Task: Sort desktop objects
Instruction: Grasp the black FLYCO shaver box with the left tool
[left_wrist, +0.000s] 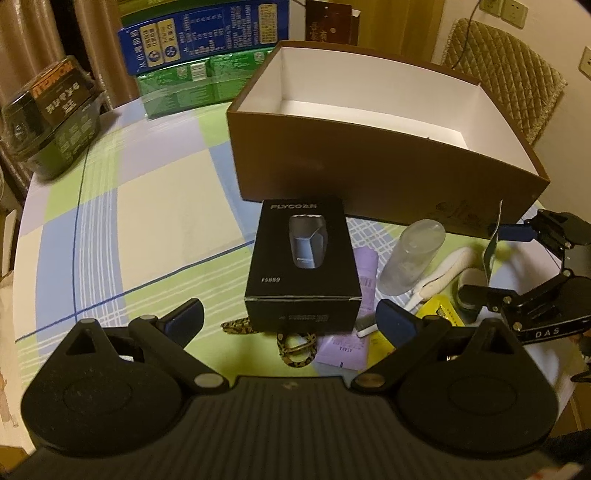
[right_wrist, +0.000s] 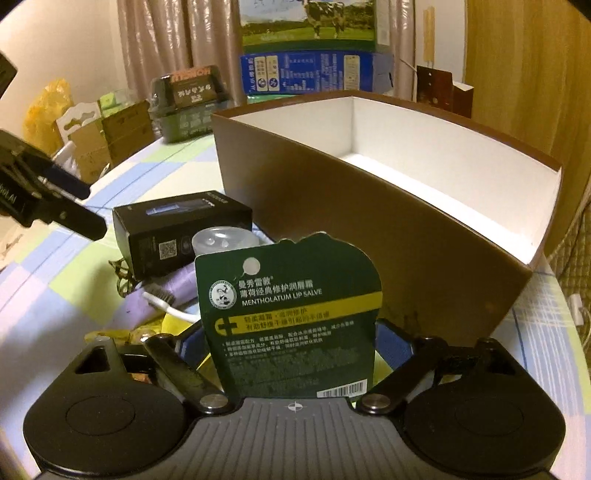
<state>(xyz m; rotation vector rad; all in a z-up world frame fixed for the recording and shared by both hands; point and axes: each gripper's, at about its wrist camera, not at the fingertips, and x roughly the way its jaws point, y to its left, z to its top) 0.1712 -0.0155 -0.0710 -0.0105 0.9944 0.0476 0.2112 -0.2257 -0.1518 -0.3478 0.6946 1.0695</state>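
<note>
Right wrist view: dark green Mentholatum lip salve blister card (right_wrist: 291, 325) fills the near field, standing upright, pinched at its lower part by the right gripper (right_wrist: 291, 354), blue pads tight against both edges. Card is off the table, just in front of the open brown cardboard box with white lining (right_wrist: 369, 229), box interior bare.

Left wrist view shows the same card only edge-on (left_wrist: 493, 240), a thin sliver in the right gripper (left_wrist: 491, 258) at far right; label unreadable from there.

Left gripper (left_wrist: 291, 321) is spread wide, holding nothing, fingers either side of the black Flycon shaver box (left_wrist: 304, 258) without touching it. Shaver box lies flat on the green-and-blue checked tablecloth (left_wrist: 147, 206), just in front of the brown box.

Only the left view shows the clutter clearly: clear plastic bottle (left_wrist: 412, 254) lying on its side, white curved handle (left_wrist: 443, 273), purple packet (left_wrist: 351, 332), yellow packet (left_wrist: 439, 314), leopard-print hair clip (left_wrist: 295, 347). In the right view the card hides most of these; the bottle's end (right_wrist: 225, 240) peeks out behind it.

Right view alone shows the left gripper (right_wrist: 74, 206) from the side, at left.
</note>
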